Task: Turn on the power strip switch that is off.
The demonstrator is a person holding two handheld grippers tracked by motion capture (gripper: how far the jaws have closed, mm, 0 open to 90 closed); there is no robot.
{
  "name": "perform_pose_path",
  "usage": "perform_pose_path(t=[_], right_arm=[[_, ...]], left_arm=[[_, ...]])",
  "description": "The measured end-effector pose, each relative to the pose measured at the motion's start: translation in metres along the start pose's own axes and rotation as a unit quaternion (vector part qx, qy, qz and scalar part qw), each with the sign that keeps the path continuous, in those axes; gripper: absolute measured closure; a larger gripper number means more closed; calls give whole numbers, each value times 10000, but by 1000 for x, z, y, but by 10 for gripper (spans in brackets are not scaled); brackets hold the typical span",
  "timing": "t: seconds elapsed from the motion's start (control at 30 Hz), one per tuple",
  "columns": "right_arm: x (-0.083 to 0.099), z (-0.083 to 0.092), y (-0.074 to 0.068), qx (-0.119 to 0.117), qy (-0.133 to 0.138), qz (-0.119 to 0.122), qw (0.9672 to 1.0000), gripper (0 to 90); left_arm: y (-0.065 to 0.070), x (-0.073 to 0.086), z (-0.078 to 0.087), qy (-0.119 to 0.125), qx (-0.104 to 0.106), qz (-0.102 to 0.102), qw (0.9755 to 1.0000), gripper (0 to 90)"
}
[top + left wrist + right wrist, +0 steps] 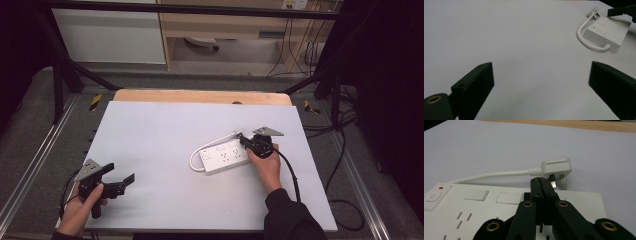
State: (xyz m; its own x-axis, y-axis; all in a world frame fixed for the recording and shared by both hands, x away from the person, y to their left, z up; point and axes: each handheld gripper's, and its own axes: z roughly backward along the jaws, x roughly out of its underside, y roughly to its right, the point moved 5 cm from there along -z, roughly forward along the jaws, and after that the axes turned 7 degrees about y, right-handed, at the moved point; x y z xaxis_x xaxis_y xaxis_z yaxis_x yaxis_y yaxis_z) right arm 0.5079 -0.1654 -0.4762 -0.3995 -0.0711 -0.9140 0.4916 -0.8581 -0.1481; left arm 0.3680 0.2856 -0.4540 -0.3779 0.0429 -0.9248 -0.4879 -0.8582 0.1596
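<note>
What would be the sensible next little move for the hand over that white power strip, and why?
Probably open the right tongs and ease them toward the plug. They are shut with nothing between them, poised over the power strip, and the plug lies just beyond their tips, not yet grasped.

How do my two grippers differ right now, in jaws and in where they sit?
Left gripper has its jaws wide apart over bare table; right gripper has its jaws pressed together. Left sits far from the power strip; right is over it, tips near the plug. Neither holds anything.
</note>
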Motion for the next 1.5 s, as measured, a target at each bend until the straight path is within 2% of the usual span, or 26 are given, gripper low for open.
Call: perform_pose_path(t=[0.73, 1.5], right_arm=[[0, -1, 1, -10, -86, 2, 10000, 900], [-7, 4, 4, 3, 3, -45, 10000, 900]], left_arm=[[0, 0, 0, -6, -1, -6, 10000, 62], [-1, 0, 0, 0, -1, -15, 10000, 62]])
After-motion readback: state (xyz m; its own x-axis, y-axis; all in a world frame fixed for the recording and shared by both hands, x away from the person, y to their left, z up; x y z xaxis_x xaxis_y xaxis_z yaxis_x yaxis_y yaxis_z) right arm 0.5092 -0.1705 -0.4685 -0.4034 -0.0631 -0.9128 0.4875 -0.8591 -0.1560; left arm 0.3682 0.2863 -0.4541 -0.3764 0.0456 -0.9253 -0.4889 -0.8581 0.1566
